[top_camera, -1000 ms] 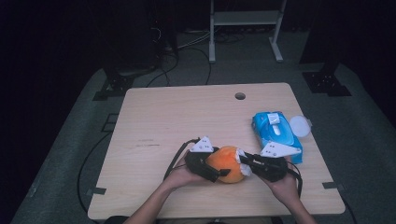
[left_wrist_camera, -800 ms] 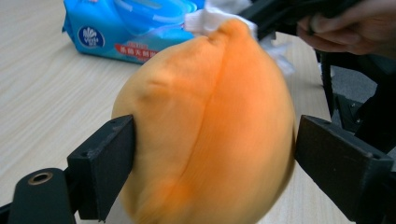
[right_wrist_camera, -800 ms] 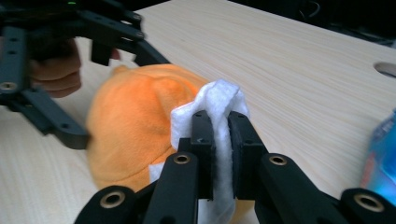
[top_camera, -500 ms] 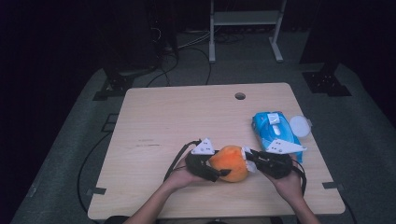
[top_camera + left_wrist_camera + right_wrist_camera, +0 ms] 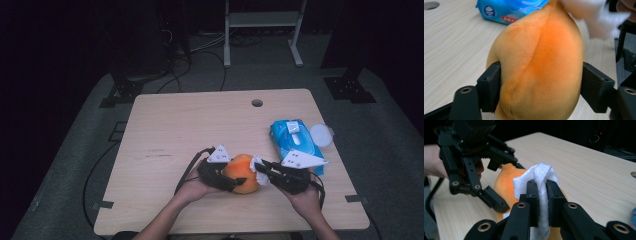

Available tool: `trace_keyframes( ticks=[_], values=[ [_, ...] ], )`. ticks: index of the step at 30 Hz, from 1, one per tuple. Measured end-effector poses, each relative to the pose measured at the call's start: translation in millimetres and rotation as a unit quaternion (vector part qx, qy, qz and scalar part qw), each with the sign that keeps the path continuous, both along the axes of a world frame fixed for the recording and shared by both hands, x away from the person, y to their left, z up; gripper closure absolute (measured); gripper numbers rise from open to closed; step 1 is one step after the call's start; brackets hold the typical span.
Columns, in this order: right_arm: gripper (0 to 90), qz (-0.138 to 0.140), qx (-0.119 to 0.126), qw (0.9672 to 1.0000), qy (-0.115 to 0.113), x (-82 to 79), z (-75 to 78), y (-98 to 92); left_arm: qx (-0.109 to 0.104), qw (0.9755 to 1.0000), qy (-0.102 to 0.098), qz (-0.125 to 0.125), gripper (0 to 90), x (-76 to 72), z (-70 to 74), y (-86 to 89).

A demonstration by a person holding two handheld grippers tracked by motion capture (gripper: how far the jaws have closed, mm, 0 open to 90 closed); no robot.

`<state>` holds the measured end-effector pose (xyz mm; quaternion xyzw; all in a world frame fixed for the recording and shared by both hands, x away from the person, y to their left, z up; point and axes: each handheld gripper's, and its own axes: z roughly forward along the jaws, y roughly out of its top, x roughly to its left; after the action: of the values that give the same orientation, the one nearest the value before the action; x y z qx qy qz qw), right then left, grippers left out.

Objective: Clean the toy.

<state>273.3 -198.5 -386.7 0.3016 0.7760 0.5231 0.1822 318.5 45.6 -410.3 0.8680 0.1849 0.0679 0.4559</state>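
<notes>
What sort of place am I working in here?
Likely a lab or studio recording space: a bare wooden table on grey floor matting, dark surroundings, cables trailing behind, and a metal stand at the back.

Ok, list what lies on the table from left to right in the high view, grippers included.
left gripper → orange plush toy → white wipe → right gripper → blue wipes pack → white round lid
</notes>
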Motion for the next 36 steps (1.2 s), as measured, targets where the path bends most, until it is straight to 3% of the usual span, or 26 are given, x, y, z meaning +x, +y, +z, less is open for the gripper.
trace_keyframes(
  ticks=[2, 5, 6, 9, 13, 15, 17, 19, 22, 24, 27, 29, 32, 36],
  values=[
    [81.1, -0.003, -0.029, 0.9996, -0.006, -0.1, -4.2, 6.3, 0.005, 0.9999, -0.005, -0.012, 20.3, -1.9, -0.5, -1.2],
    [81.0, -0.013, -0.033, 0.9994, -0.004, 2.4, -6.4, -0.8, -0.015, 0.9988, 0.006, -0.046, 19.1, 0.3, -1.3, 4.6],
    [81.0, -0.017, -0.033, 0.9993, -0.001, 3.1, -7.1, -3.3, -0.027, 0.9985, 0.007, -0.047, 18.5, 0.9, -1.3, 6.0],
    [80.9, -0.017, -0.020, 0.9996, 0.015, 6.3, -9.5, -11.6, -0.028, 0.9991, -0.013, -0.029, 11.6, 3.4, -3.0, 5.1],
    [80.8, -0.013, -0.017, 0.9996, 0.019, 8.3, -10.4, -12.6, -0.025, 0.9993, -0.006, -0.028, 7.0, 6.5, -14.7, -2.3],
    [80.9, -0.014, -0.019, 0.9995, 0.021, 9.5, -11.0, -12.1, -0.027, 0.9991, -0.024, -0.025, 10.3, 3.1, -19.6, -5.6],
    [80.9, -0.019, -0.021, 0.9994, 0.022, 10.8, -11.6, -13.4, -0.029, 0.9986, -0.041, -0.016, 25.0, -0.5, -17.7, -4.9],
    [81.1, -0.019, -0.013, 0.9995, 0.022, 10.7, -9.5, -15.5, -0.025, 0.9983, -0.049, -0.019, 34.0, -3.6, -10.5, -3.3],
    [81.1, -0.008, -0.001, 0.9999, 0.013, 4.3, -2.3, -11.8, -0.019, 0.9980, -0.054, -0.025, 35.8, -6.7, 0.9, -0.8],
    [81.1, 0.015, 0.014, 0.9997, 0.012, -0.3, 1.0, -4.4, -0.001, 0.9976, -0.066, -0.022, 35.4, -9.5, -1.1, -5.6],
    [81.1, 0.051, -0.017, 0.9985, 0.000, -9.2, 1.3, 21.0, 0.012, 0.9965, -0.077, -0.033, 32.6, -13.6, -12.0, -15.0],
    [81.0, 0.044, -0.042, 0.9980, -0.017, -11.5, 0.3, 25.8, 0.012, 0.9964, -0.078, -0.031, 31.9, -13.8, -12.5, -13.7],
    [81.1, 0.013, -0.043, 0.9988, -0.018, -5.4, 0.1, 12.4, -0.001, 0.9972, -0.068, -0.029, 31.6, -11.8, -15.4, -10.2],
    [81.1, -0.031, -0.036, 0.9988, 0.011, 9.4, -9.6, -16.6, -0.009, 0.9976, -0.063, -0.025, 28.9, -9.9, -17.5, -9.6]
  ],
)
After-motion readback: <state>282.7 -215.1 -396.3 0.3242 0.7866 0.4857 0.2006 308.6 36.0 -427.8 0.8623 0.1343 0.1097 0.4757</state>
